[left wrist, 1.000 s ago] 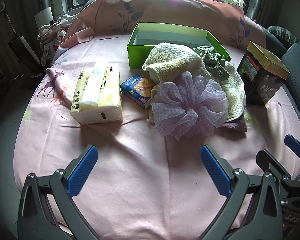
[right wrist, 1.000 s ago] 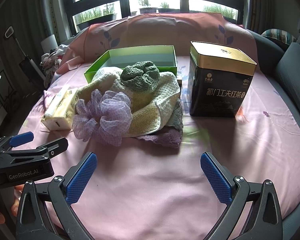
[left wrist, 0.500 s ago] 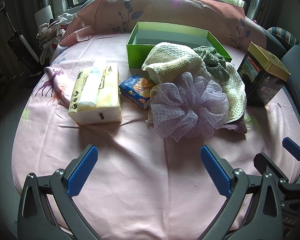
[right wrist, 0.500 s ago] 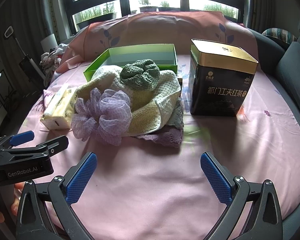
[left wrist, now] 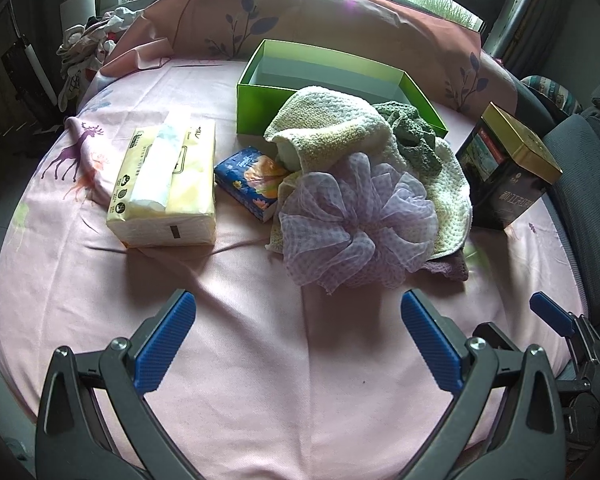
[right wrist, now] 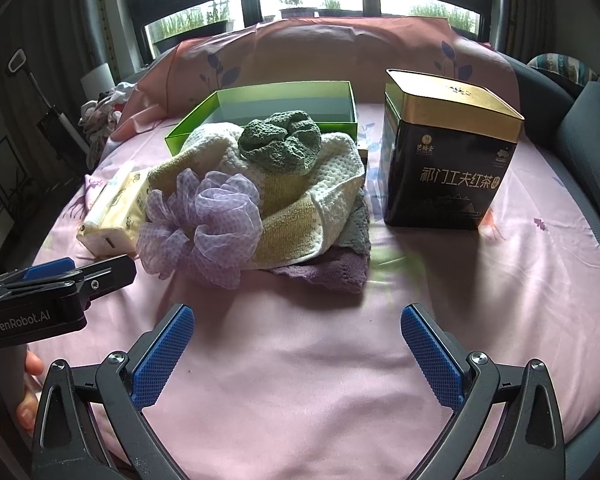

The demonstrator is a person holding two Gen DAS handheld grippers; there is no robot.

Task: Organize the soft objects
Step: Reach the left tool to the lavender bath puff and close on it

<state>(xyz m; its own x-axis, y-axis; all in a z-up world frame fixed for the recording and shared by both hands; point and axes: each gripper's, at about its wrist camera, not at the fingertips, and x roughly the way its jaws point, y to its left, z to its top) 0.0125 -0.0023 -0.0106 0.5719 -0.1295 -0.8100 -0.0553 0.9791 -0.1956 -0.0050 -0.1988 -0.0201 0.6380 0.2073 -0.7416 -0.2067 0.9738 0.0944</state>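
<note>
Bed, pink sheet (left wrist: pixel 260 360): lilac bath pouf (left wrist: pixel 356 224) and cream towel (left wrist: pixel 340 128) heaped before an open green box (left wrist: pixel 260 104); purple cloth (right wrist: pixel 324 272) beneath, mostly hidden. Left gripper (left wrist: pixel 298 332) and right gripper (right wrist: pixel 298 338): jaws wide apart, holding nothing.
</note>
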